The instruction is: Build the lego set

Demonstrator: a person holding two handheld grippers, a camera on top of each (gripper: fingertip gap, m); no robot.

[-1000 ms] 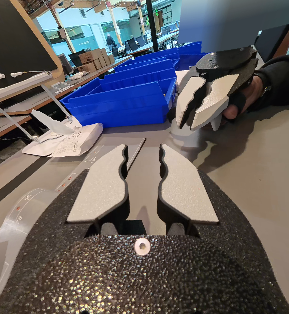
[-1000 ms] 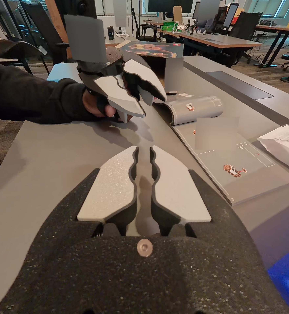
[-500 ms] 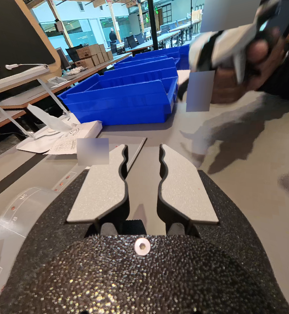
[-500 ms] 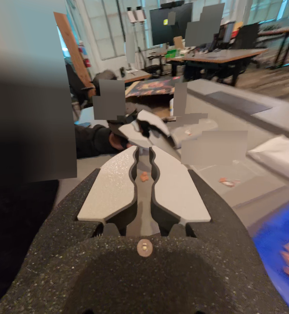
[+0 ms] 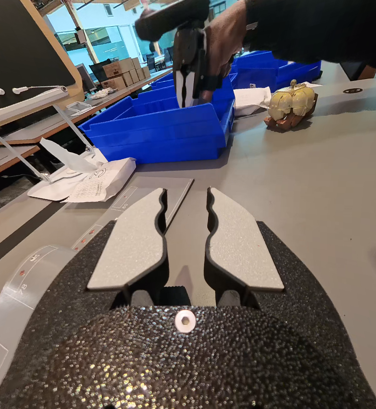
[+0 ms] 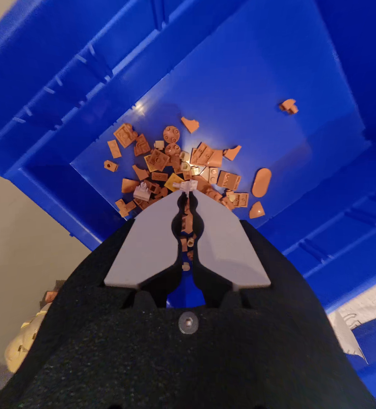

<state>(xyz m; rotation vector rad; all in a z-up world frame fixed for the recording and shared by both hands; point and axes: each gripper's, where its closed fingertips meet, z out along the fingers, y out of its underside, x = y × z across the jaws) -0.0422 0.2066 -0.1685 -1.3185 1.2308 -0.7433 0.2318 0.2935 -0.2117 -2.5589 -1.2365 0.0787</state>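
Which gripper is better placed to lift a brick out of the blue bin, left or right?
Right. The right gripper is down inside the blue bin, fingertips closed on a small white brick atop the pile of tan bricks. The left gripper hangs open over the grey table.

Right gripper (image 6: 186, 192) was low over the grey table (image 5: 293, 177) facing the left one a sec ago, jaws a bit apart. Now it's swung up and over and is pointing straight down into the blue bin (image 6: 249, 66), tips nearly shut, pinching a small white brick piece (image 6: 186, 185) off the pile of tan bricks (image 6: 178, 166). W/ the hand (image 5: 218, 44) out of the way, a cream and brown brick model (image 5: 291, 104) shows on the table.
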